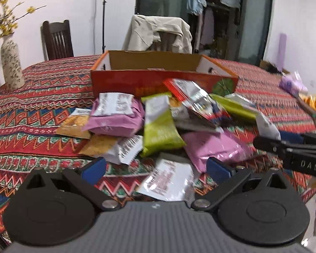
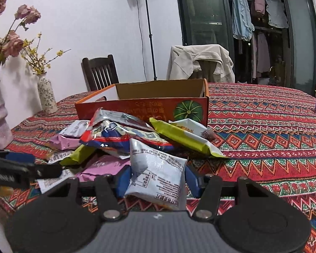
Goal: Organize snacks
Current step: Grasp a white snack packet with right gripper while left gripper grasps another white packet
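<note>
Nearest the right wrist camera, a white snack packet (image 2: 158, 179) is clamped between the blue pads (image 2: 124, 182) of the right gripper (image 2: 157, 182) and held clear of the heap, on the near side of the orange cardboard box (image 2: 141, 107). Loose snack packets (image 1: 158, 126) are piled on the patterned tablecloth (image 2: 263, 139) just in front of the box, whose interior appears empty as far as it can be seen. The left gripper (image 1: 155, 167) is held with its jaws spread wide and nothing between them, above a white packet (image 1: 168, 181) at the near edge of the pile. The step in hand is judged to be the transfer of the first packet; next, a carry over the box's front wall and a release inside are called for.
</note>
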`<action>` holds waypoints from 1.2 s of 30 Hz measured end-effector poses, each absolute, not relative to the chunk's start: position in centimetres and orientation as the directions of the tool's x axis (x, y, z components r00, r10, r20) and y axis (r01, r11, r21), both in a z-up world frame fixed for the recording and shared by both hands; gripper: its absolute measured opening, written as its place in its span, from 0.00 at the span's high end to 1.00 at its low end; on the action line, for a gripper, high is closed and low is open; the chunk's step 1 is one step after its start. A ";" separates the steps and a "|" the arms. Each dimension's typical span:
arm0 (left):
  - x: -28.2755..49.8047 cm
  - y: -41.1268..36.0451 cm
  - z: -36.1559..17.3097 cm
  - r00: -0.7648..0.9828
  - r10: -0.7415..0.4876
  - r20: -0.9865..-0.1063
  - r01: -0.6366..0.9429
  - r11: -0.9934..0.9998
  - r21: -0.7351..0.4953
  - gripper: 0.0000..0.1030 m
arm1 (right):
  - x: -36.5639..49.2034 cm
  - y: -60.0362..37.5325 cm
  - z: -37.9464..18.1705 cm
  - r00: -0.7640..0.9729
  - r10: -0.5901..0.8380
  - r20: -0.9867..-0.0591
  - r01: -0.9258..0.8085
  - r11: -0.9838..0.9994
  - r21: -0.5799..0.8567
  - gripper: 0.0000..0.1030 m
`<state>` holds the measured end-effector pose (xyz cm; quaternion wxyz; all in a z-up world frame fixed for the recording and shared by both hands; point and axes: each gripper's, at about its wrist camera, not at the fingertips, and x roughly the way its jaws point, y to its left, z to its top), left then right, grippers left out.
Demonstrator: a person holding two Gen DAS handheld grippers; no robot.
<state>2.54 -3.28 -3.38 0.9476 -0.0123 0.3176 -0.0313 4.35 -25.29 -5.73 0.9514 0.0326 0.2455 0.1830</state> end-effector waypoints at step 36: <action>2.4 -5.5 -5.8 0.805 -0.074 -0.588 0.108 0.994 0.024 0.51 | 2.6 -24.4 -5.9 0.809 0.365 -0.460 -0.348 0.929 0.125 0.46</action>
